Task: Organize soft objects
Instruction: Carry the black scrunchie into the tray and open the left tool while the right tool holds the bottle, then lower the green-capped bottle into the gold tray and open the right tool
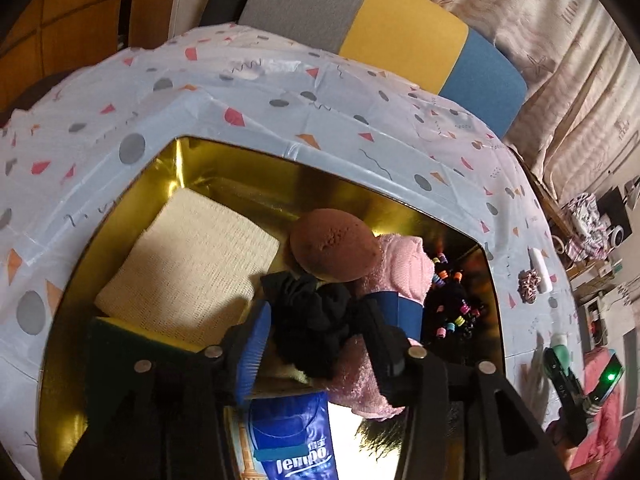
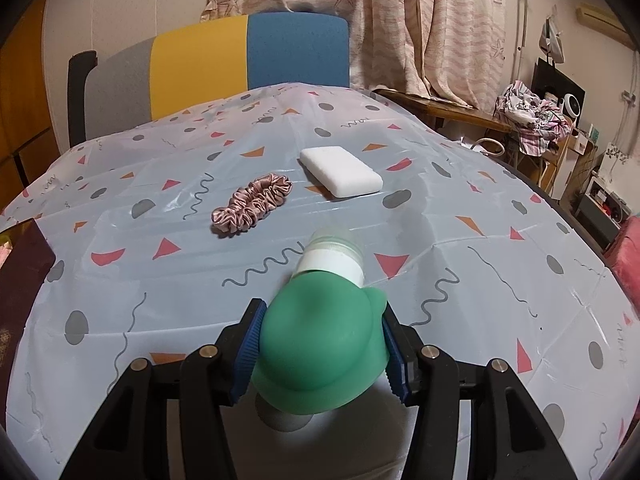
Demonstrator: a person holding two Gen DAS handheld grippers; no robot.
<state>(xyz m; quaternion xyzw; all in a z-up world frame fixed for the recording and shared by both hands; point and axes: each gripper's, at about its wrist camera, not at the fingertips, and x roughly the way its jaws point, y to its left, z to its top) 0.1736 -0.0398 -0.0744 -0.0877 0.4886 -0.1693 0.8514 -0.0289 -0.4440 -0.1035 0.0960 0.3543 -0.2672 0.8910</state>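
Green soft silicone squeeze bottle [image 2: 320, 344] with white collar and clear cap sits clamped between the blue ribbed pads [image 2: 250, 354] of the right hand-held gripper [image 2: 324, 356]; jaws closed partway onto its body, cap end pointing forward, held above the bench [image 2: 500, 280], which is covered in a pale blue plastic cloth with grey dots and red/orange triangles. Ahead of it on the cloth: pink satin scrunchie [image 2: 252, 203], and just right of that, apart from it, a white rectangular foam sponge [image 2: 341, 171].

Left hand-held gripper [image 1: 320, 340] is over a gold-lined open box [image 1: 120, 208] on the same bench. Between its jaws is a bunched black fabric piece [image 1: 312, 316]; the left blue pad [image 1: 254, 344] stands off from it with a visible gap, right finger is against it, so cannot tell if it is gripped.

Inside the box:
- cream waffle-weave folded cloth [image 1: 188, 264], left side
- brown round porous sponge [image 1: 334, 246], resting on a pink fluffy towel [image 1: 400, 268]
- black hair ties with coloured beads [image 1: 452, 304], right side
- blue Tempo tissue pack [image 1: 292, 436], near edge
- green-and-yellow scouring sponge [image 1: 120, 340], near left corner

Grey/yellow/blue chair back [image 2: 224, 52] stands behind the bench.
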